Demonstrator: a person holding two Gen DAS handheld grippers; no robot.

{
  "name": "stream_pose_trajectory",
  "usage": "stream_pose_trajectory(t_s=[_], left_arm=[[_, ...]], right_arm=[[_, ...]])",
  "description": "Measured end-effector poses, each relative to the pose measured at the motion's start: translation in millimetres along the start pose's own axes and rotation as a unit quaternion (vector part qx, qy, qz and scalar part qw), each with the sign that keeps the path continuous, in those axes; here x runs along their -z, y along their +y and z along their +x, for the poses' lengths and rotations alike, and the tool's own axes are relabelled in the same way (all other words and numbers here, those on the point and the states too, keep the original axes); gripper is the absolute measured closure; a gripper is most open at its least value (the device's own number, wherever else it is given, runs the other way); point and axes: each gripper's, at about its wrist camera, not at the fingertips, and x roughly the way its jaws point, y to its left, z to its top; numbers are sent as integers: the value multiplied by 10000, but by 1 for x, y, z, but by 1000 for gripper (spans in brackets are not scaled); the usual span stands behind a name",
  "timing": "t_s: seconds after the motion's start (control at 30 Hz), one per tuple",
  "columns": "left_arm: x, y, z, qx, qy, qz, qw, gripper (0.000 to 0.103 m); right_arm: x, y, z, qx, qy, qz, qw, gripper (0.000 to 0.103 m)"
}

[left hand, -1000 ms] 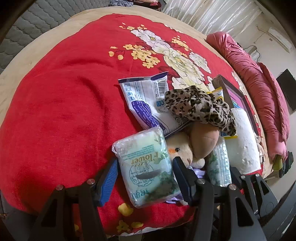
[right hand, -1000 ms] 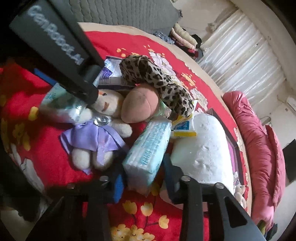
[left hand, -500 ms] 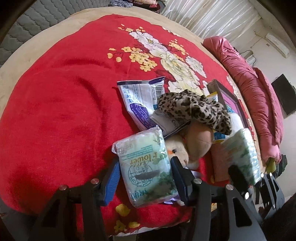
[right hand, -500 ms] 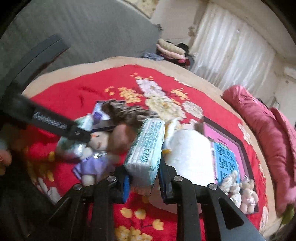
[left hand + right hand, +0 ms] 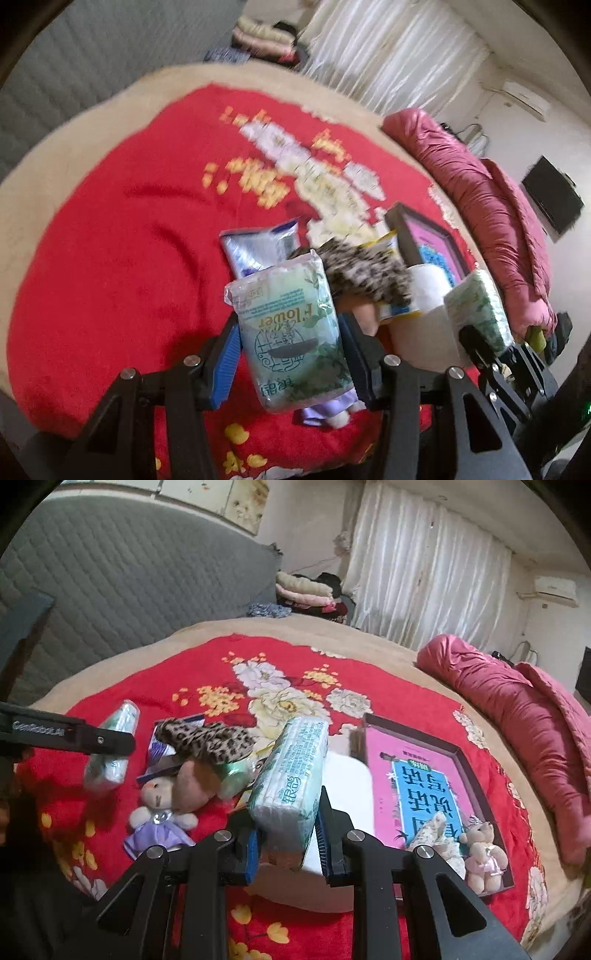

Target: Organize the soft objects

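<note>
Both tissue packs now ride higher above the bed (image 5: 110,675): left tool (image 5: 291,350) grips one (image 5: 291,332), right tool (image 5: 288,834) clamps another (image 5: 291,775). Open red blanket (image 5: 110,258) lies leftward.

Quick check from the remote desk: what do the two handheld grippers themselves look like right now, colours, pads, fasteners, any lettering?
Both are matte black frames with angular cut-outs and round silver bolt heads at the pivots. The left gripper and the right gripper carry ribbed blue pads on the inner faces of the fingers. Seen side-on from the right wrist camera, the left gripper's black arm bears white GenRobot.AI lettering. No cables show.
</note>
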Motion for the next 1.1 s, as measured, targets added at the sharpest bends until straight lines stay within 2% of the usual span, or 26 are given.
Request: stream_pose_trajectory(t_s=[0.17,0.37,0.53,0.8,0.9,1.1], left_arm=[[-1,-19,-14,102,-346,417,9985,51],[2,-31,-16,198,-409,645,9969,51],[13,-54,-22,210,-469,1021,9934,51],[29,-83,-23,159,-400,1354,9899,51],[35,-93,-23,134,-373,1394,9894,51],[40,-120,-22,121,-312,1591,9867,51]], right_arm=[[-1,-7,-3,-9,-46,139,9999,78],[-3,-11,-9,29,-153,183,9997,78],[-3,-24,-10,106,-188,397,9990,78],[0,-67,-14,345,-224,984,9943,78],[3,-84,-15,366,-210,1293,9907,78],[7,-104,-22,368,-368,1530,9869,78]])
